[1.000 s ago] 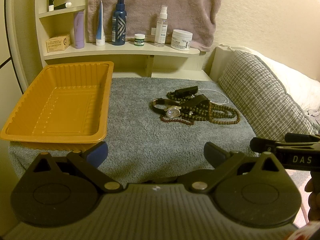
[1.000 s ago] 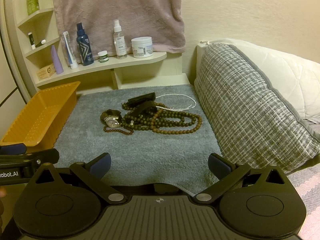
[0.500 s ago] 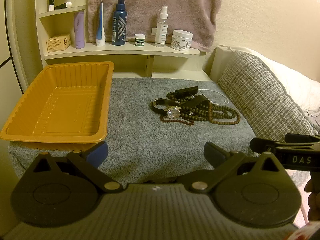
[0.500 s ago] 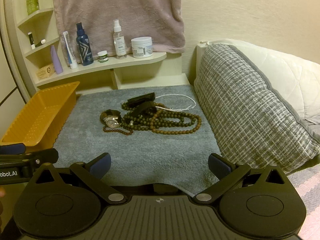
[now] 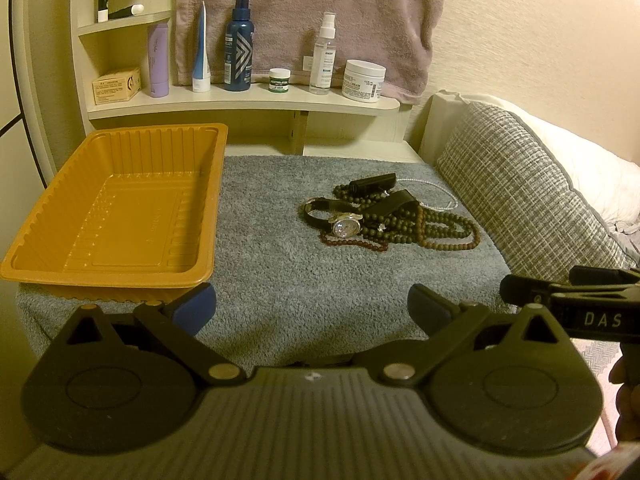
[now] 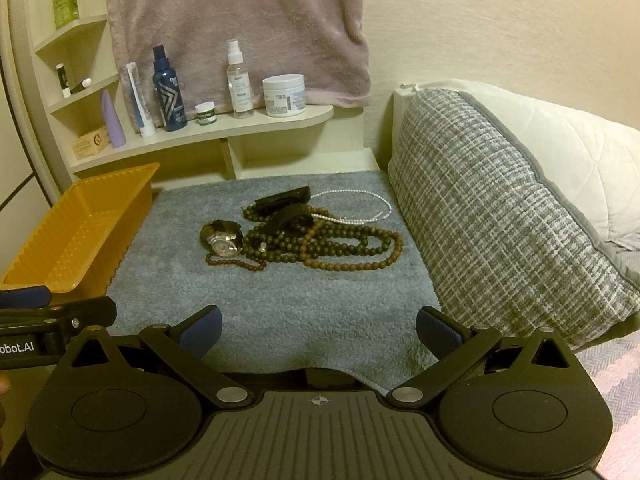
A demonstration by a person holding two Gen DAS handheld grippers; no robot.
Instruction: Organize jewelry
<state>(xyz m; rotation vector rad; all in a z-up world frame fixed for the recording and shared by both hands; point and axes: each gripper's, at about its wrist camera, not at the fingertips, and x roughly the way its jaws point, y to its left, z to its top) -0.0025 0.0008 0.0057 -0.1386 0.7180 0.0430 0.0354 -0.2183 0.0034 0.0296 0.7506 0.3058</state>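
Note:
A pile of jewelry lies on a grey towel [image 5: 288, 272]: a wristwatch [image 5: 346, 226] [image 6: 224, 242], dark and brown bead necklaces [image 5: 436, 234] [image 6: 344, 246], a thin white pearl strand [image 6: 360, 204] and two black bands [image 6: 284, 199]. An empty orange tray [image 5: 116, 208] [image 6: 76, 236] stands at the left. My left gripper [image 5: 312, 308] is open and empty at the towel's near edge. My right gripper [image 6: 318, 328] is open and empty, also near the front edge, well short of the pile.
A shelf [image 5: 240, 100] behind holds bottles, jars and a small box, with a pink towel [image 5: 304, 12] hanging above. A grey woven cushion [image 6: 492, 216] and a white pillow [image 6: 560, 152] border the right side.

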